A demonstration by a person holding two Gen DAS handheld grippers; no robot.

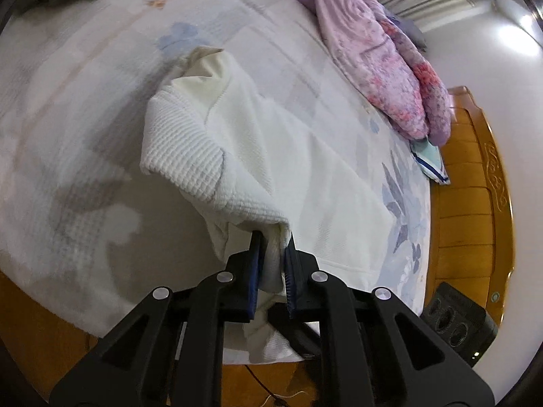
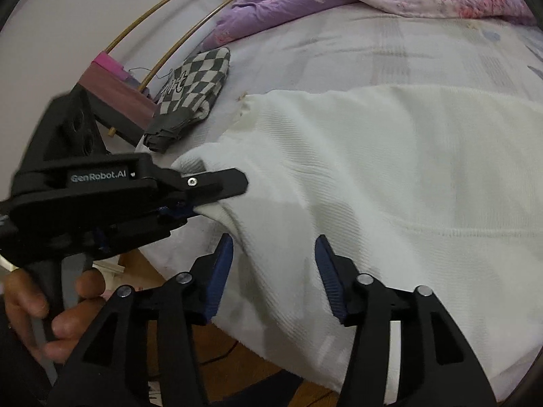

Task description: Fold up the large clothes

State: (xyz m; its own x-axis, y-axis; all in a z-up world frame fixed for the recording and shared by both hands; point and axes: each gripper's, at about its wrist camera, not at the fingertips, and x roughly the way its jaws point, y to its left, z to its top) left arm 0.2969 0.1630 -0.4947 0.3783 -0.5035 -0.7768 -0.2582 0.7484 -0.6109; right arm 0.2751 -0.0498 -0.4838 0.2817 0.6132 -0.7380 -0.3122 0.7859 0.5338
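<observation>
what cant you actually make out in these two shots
- Left wrist view: the white knitted garment hides its own held edge inside the shut left tongs.
- Right wrist view: the garment's lower right part is cut off by the frame edge beyond the open right tongs.
- Right wrist view: the print on the folded grey checkered cloth is too small to read.

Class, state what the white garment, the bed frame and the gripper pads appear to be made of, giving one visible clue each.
White garment: probably cotton knit, matte; ribbed, waffle-like texture.
Bed frame: likely varnished wood; orange sheen, carved ornament.
Left gripper pads: seemingly blue rubber or plastic; ridged faces.
</observation>
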